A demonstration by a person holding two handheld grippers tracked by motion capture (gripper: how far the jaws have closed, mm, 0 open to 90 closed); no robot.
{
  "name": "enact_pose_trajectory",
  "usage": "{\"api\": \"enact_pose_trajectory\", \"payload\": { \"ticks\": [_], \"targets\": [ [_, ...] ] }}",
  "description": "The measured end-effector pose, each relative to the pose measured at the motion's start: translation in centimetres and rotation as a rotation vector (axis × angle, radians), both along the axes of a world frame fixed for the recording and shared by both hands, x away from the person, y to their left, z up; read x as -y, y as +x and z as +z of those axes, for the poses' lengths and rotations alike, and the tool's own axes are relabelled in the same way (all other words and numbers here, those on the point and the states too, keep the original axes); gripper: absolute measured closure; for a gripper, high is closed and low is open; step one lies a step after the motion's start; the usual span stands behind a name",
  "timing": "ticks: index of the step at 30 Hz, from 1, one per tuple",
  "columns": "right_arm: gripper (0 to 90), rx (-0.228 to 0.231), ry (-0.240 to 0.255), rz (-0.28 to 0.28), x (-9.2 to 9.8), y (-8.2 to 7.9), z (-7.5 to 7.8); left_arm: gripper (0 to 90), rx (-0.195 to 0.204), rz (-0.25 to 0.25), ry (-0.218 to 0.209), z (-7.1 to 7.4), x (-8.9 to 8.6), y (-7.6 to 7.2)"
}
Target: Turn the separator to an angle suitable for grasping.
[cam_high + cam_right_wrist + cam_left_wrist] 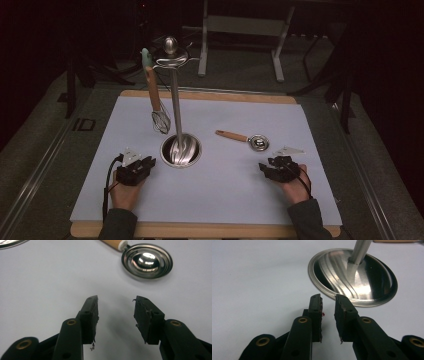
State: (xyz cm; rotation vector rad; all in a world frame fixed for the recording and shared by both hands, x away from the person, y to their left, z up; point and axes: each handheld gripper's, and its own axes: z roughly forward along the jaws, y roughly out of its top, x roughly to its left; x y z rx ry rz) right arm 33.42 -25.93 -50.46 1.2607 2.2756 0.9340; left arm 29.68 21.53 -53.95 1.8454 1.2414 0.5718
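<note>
Wide pale bench, wood-trimmed at far and near edges, mostly bare. Broad open room across the near half, between the two hands and along the near edge; more bare surface toward the far right corner and the far left corner.

Left of centre, tall steel utensil stand, upright on a round dished base. Hanging from its top ring, a wooden-handled whisk, wires just above the bench, on the stand's left side.

Right of centre, toward the right edge, a small steel measuring spoon with wooden handle, flat on the bench, bowl up.

Left hand-held gripper resting low near the left edge, just beside the stand's base, released, nothing between the jaws. Right hand-held gripper near the right edge, just short of the spoon's bowl, released too, jaws spread wide on bare bench.
</note>
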Motion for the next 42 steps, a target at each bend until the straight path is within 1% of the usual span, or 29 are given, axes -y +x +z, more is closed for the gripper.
{"api": "enact_pose_trajectory", "payload": {
  "ticks": [5, 8, 9, 15, 17, 19, 23, 25, 27, 29, 32, 36, 39, 42],
  "targets": [
    [54.4, 0.013, -0.013, 0.016, -0.8, 1.2, 0.5, 75.9, 0.003, 0.000, 0.024, 0.0, 0.3, 0.0],
    [54.8, 0.013, -0.034, 0.028, -1.3, 2.3, 0.7, 75.9, 0.001, 0.002, 0.019, 0.0, 0.2, 0.0],
    [54.9, 0.021, -0.041, 0.034, -1.3, 2.7, 0.8, 75.9, 0.001, 0.002, 0.014, 0.0, 0.2, 0.0],
    [57.1, 0.033, -0.045, 0.040, -1.9, 5.1, 1.3, 75.7, 0.001, 0.001, 0.014, 0.0, 0.2, 0.0],
    [61.2, 0.034, -0.053, 0.043, -2.2, 6.0, 1.3, 75.7, 0.001, 0.000, 0.017, 0.0, 0.2, 0.0],
    [62.9, 0.034, -0.067, 0.052, -2.4, 7.0, 1.3, 75.6, 0.000, -0.001, 0.017, 0.0, 0.2, 0.0],
    [68.9, 0.027, -0.081, 0.047, -3.1, 8.8, 1.1, 75.6, 0.002, -0.001, 0.017, 0.0, 0.2, 0.0],
    [76.1, 0.034, -0.090, 0.040, -3.4, 9.6, 1.1, 75.7, 0.003, -0.003, 0.020, 0.0, 0.2, 0.0],
    [83.0, 0.025, -0.087, 0.031, -3.7, 10.5, 1.2, 75.7, 0.004, -0.003, 0.019, 0.0, 0.2, 0.0],
    [86.5, 0.013, -0.098, 0.027, -4.1, 11.3, 1.2, 75.7, 0.004, -0.004, 0.016, 0.0, 0.2, 0.0],
    [88.0, -0.010, -0.121, 0.029, -4.8, 12.3, 1.0, 75.6, 0.006, -0.005, 0.010, 0.0, 0.2, -0.1],
    [88.2, -0.046, -0.151, 0.032, -5.6, 13.4, 0.2, 75.7, 0.006, -0.005, 0.008, 0.0, 0.1, -0.1],
    [88.6, -0.074, -0.168, 0.023, -5.9, 13.8, -0.4, 75.6, 0.006, -0.006, 0.008, 0.0, 0.1, -0.1],
    [89.6, -0.100, -0.179, 0.019, -5.9, 13.8, -0.9, 75.7, 0.007, -0.008, 0.010, 0.0, 0.2, -0.1]
  ]
}}
